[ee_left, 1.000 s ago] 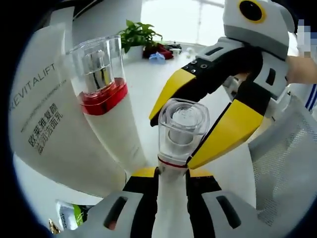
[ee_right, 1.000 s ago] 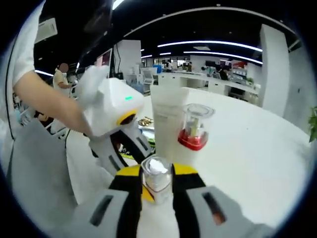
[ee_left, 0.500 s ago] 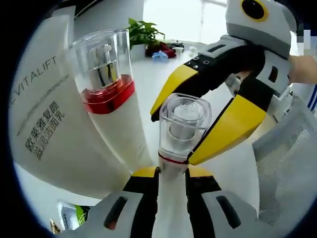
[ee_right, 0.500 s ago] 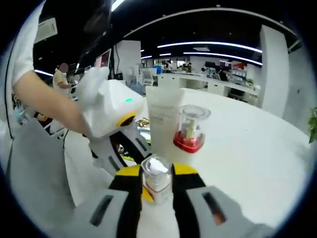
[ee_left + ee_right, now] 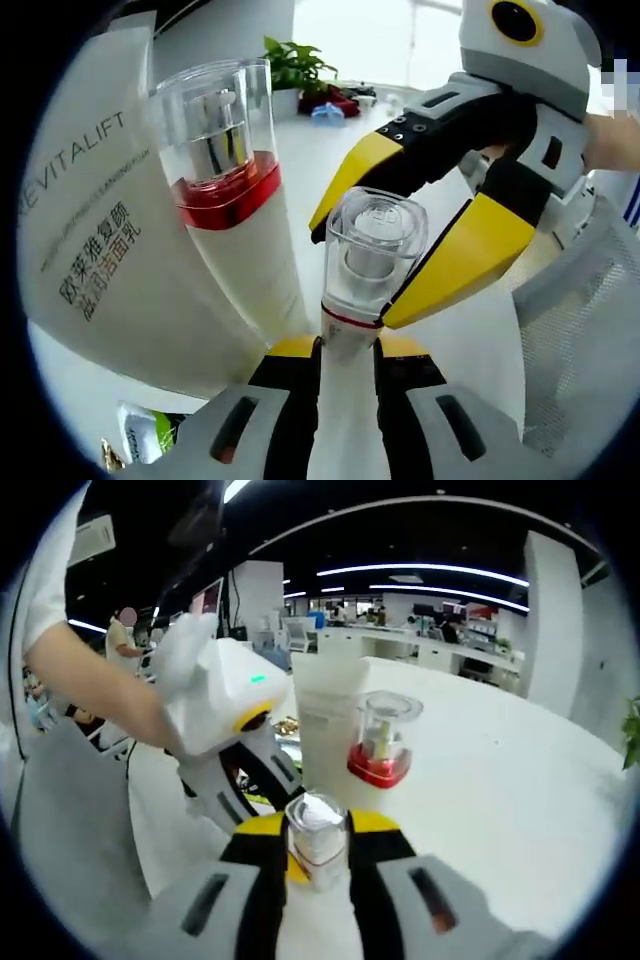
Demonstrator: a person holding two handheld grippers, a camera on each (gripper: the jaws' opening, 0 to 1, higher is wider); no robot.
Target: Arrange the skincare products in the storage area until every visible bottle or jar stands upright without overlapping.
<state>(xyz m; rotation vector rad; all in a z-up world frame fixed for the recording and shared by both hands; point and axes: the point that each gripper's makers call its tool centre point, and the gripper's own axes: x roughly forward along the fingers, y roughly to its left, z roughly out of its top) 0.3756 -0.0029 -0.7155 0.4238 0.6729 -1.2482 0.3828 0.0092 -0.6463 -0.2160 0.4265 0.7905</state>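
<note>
Both grippers hold one small pump bottle beside the standing products.

In the left gripper view, the left gripper [image 5: 348, 350] has its fingers clamped on the white body of the small bottle [image 5: 368, 258], whose clear cap points forward. The right gripper [image 5: 425, 235] comes in behind that bottle, its yellow fingers apart on either side of the cap. The tall red-collared bottle [image 5: 232, 215] stands just beside the small bottle, with the white tube [image 5: 85, 235] behind it.

In the right gripper view, the right gripper [image 5: 317, 855] closes on the small bottle's cap [image 5: 317, 830]; the left gripper [image 5: 232, 730] is alongside. Beyond it the red-collared bottle [image 5: 383, 742] and tube [image 5: 327, 715] stand upright on the counter [image 5: 500, 780]. The held bottle has yet to be set down upright.
</note>
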